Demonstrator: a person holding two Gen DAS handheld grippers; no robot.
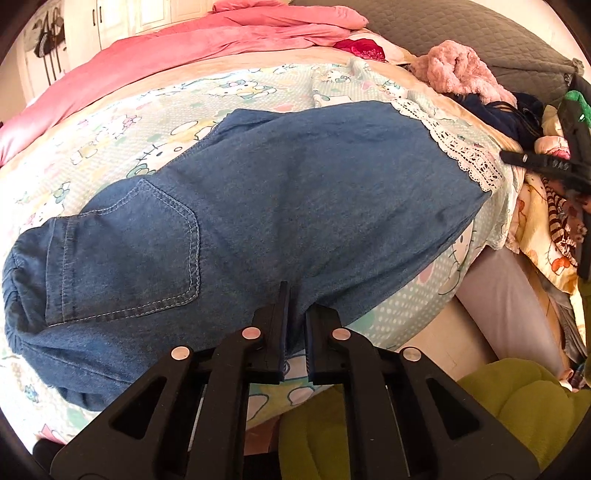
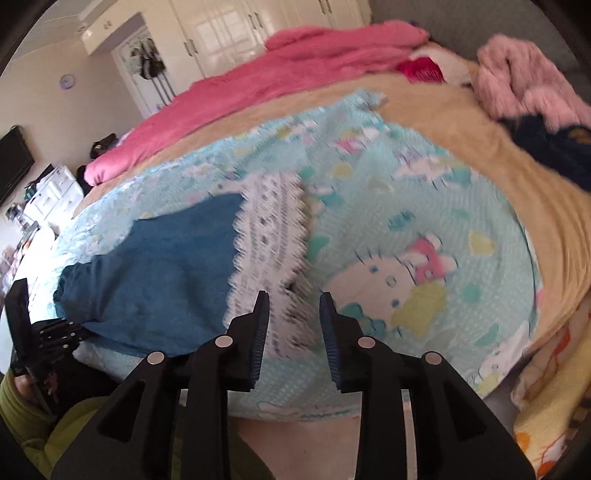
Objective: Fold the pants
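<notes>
Blue denim pants (image 1: 280,206) with a back pocket and a white lace hem (image 1: 465,155) lie flat across the cartoon-print blanket (image 1: 110,144) on the bed. My left gripper (image 1: 295,317) sits at the near edge of the pants with its jaws almost closed and a narrow gap between them; nothing shows pinched there. In the right wrist view the pants (image 2: 166,273) lie at the left with the lace hem (image 2: 269,236) just ahead of my right gripper (image 2: 293,314), which is open and empty above the hem. The left gripper shows at that view's left edge (image 2: 40,332).
A pink quilt (image 1: 207,40) lies along the far side. A fluffy pink garment (image 1: 458,70), dark clothes (image 1: 509,118) and other laundry pile at the right. The bed's edge and yellow-green sleeves (image 1: 517,402) are below. Wardrobes (image 2: 258,22) stand behind.
</notes>
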